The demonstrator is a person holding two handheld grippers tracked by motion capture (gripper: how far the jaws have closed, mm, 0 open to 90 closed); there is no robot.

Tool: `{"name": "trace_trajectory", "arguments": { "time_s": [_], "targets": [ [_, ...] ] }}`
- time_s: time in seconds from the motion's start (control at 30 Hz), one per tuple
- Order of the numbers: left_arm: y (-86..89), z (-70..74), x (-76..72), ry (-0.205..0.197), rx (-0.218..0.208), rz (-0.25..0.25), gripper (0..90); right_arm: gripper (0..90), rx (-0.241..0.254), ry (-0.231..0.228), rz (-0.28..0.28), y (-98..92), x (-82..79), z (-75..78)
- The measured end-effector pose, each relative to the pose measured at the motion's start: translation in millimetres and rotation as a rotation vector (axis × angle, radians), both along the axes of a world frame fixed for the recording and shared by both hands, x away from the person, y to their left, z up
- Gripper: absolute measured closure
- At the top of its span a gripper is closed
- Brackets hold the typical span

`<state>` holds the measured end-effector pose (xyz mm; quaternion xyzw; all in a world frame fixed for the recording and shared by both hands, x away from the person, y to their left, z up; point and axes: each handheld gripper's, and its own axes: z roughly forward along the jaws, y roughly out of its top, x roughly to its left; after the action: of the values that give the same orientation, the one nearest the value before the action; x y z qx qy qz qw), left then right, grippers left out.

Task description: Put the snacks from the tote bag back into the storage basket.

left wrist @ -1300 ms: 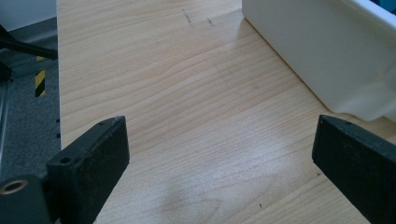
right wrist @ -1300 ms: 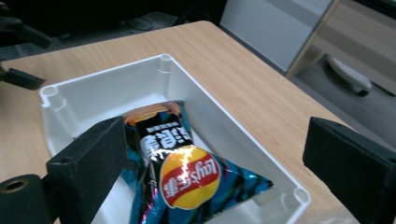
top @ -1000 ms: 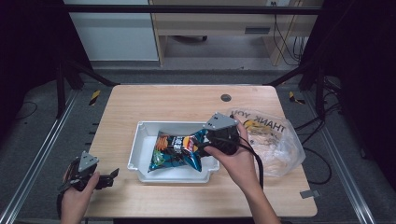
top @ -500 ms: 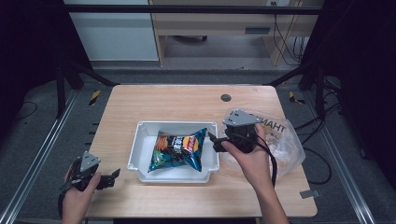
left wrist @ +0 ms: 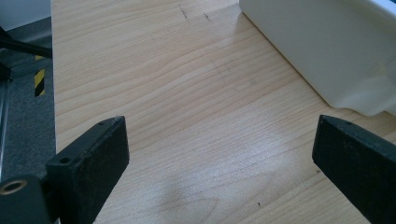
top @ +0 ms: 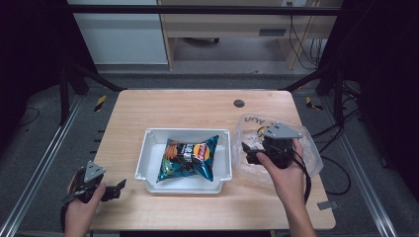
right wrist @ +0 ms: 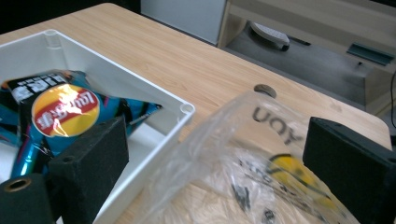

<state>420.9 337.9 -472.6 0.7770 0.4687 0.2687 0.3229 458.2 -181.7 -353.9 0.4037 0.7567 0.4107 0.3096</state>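
In the high view the right gripper [top: 249, 152] is hovering right of centre, over the clear plastic bag [top: 306, 148] lying at the right of the wooden table [top: 197, 106]; its jaws are standing wide apart and holding nothing. The blue chip bag [top: 190, 158] is lying inside the white tray [top: 143, 158] at the middle of the frame, just left of the plastic bag. The left gripper [top: 117, 188] is resting at the lower left near the table's edge, jaws gaping over bare wood, empty.
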Motion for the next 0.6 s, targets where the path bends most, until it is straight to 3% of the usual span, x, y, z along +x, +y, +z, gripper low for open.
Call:
{"name": "trace_trajectory", "arguments": {
  "time_s": [0.4,0.6],
  "targets": [
    [2.3,0.4,-1.2,-0.002,0.0,0.007,3.4,7.8,0.002,0.035,-0.039,-29.5,-15.7,-21.7],
    [1.6,0.1,-1.0,0.0,0.0,0.006,3.4,8.5,0.001,0.057,-0.053,-34.9,-20.8,-37.7]
  ]
}}
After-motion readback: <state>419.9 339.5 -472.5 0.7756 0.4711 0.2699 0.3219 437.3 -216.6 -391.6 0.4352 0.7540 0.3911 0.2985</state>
